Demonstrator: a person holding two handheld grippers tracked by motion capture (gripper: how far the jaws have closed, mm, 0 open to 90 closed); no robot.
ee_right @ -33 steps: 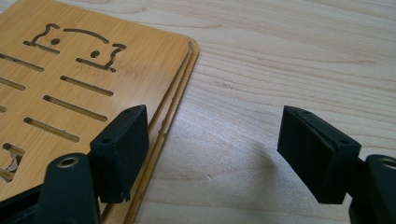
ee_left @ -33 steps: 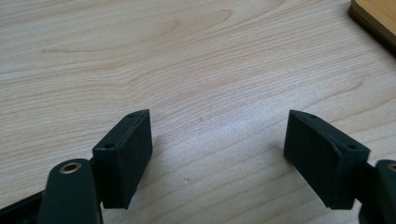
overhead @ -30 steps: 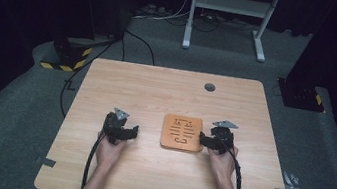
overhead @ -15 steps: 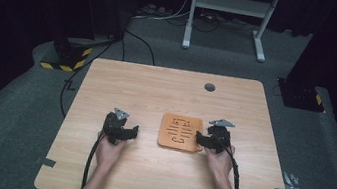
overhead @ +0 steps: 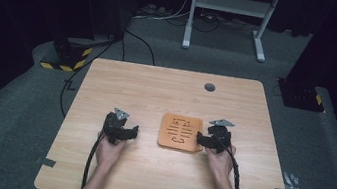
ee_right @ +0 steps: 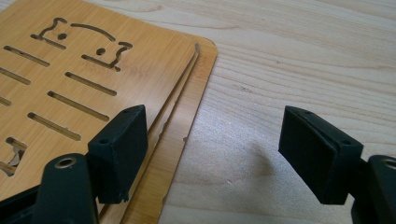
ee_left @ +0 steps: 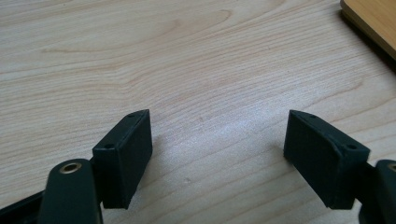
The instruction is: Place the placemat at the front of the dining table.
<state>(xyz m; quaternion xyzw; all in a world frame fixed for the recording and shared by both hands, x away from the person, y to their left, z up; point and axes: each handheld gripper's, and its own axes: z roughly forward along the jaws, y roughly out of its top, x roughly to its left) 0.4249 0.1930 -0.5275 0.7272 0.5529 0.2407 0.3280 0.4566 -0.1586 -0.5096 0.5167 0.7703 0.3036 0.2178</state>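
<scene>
A light wooden table (overhead: 167, 89) stands on grey carpet, and near its middle, towards the near edge, lies a flat orange-brown wooden board (overhead: 181, 132) with rounded corners. The board is close to square, so no long axis stands out. It sits roughly square to the table edges with only a slight skew. Thin slots and curved shapes are cut through its top face; in the high view the slots run near-to-far. The right gripper view shows the board as two stacked layers (ee_right: 182, 116), the slotted upper sheet set a little back from the edge of the lower one.

The right gripper (overhead: 212, 139) is just beside the board's right edge, held in the person's right hand (overhead: 219, 158). Its jaws are spread wide apart with nothing between them; in its own view the left-hand jaw sits over the board's edge and the other over bare table. Whether the jaw touches the board cannot be told.

The left gripper (overhead: 120, 128) rests on bare table to the left of the board, apart from it, held in the left hand (overhead: 108, 150). Its jaws are also wide apart and hold nothing. A small dark round hole (overhead: 209, 87) sits in the table far of the board.
</scene>
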